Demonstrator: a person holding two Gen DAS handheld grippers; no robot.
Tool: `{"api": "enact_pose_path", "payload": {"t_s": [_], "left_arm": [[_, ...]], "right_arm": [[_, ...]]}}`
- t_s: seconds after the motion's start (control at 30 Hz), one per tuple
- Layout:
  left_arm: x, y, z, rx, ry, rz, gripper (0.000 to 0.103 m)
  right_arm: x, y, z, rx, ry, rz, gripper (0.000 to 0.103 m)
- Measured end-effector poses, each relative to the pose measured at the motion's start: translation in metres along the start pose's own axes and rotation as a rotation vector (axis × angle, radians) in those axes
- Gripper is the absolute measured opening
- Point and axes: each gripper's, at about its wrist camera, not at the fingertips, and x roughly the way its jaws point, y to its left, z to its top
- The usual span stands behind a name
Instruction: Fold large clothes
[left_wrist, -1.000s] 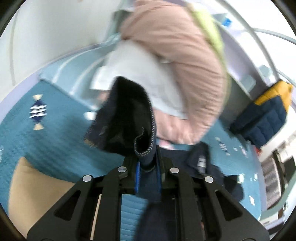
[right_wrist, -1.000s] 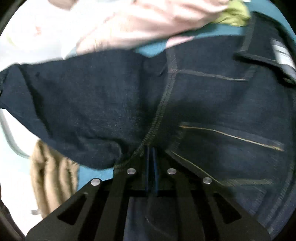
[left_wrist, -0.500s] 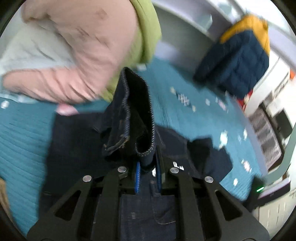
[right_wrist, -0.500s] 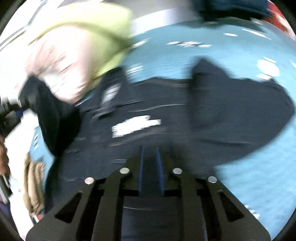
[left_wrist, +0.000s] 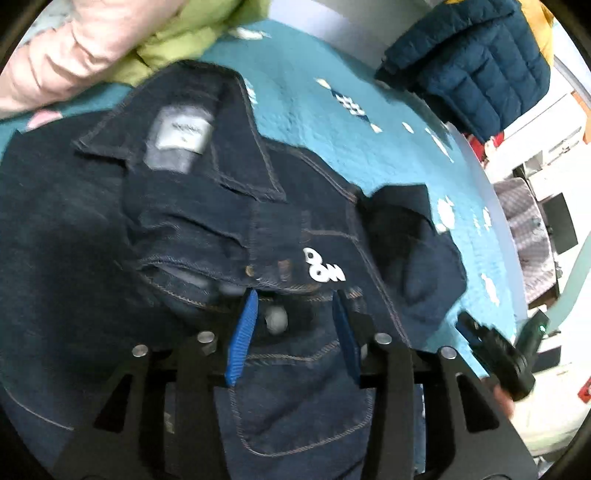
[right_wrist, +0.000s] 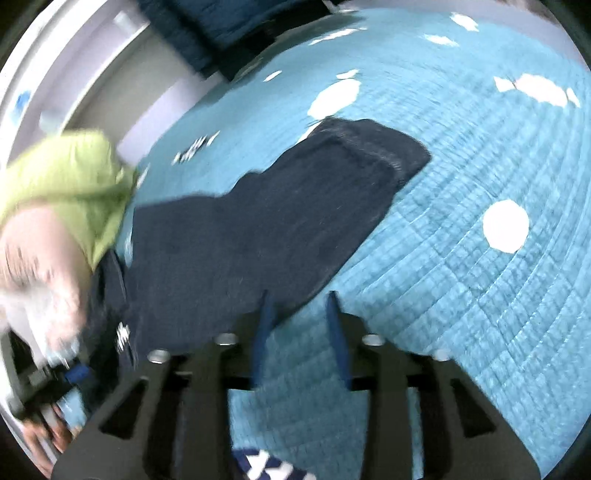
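A dark denim jacket (left_wrist: 207, 229) lies spread on the teal quilt (left_wrist: 332, 122), collar and grey label (left_wrist: 181, 134) facing up. My left gripper (left_wrist: 294, 295) hovers just above its chest pocket. Its jaws are opening, with jacket cloth below the gap and the blue pads (left_wrist: 242, 332) pressing nothing. In the right wrist view one jacket sleeve (right_wrist: 314, 206) stretches out over the quilt (right_wrist: 461, 277). My right gripper (right_wrist: 299, 295) is at that sleeve's near edge. Its jaws are opening too, with only quilt and a sleeve edge beneath. The right gripper (left_wrist: 495, 365) also shows at the left view's edge.
A pink garment (left_wrist: 74, 48) and a green one (left_wrist: 192, 33) are heaped behind the collar. A navy and yellow puffer jacket (left_wrist: 476, 62) sits at the far side of the bed. Furniture (left_wrist: 535, 221) stands beyond the bed's right edge. A hand (right_wrist: 48, 439) holds the left gripper.
Both grippers were shut on the lifted denim. They swung across and down, the jacket now lies flat on the quilt, and both sets of jaws have let go and opened.
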Motion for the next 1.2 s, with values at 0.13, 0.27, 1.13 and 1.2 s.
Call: {"api": "enact_pose_path", "payload": {"t_s": [0.13, 0.27, 1.13, 1.2], "left_arm": [[0.006, -0.025, -0.01, 0.056, 0.034, -0.046, 0.047], [0.025, -0.045, -0.025, 0.095, 0.067, -0.042, 0.047], [0.008, -0.032, -0.058, 0.001, -0.007, -0.089, 0.056], [-0.014, -0.016, -0.061, -0.016, -0.046, -0.035, 0.058]], "right_arm": [[0.003, -0.018, 0.014, 0.172, -0.022, 0.069, 0.043], [0.013, -0.029, 0.024, 0.285, -0.026, 0.049, 0.048], [-0.114, 0.179, 0.022, -0.302, -0.359, 0.314, 0.004], [-0.108, 0.212, 0.006, -0.382, -0.338, 0.342, 0.004]]}}
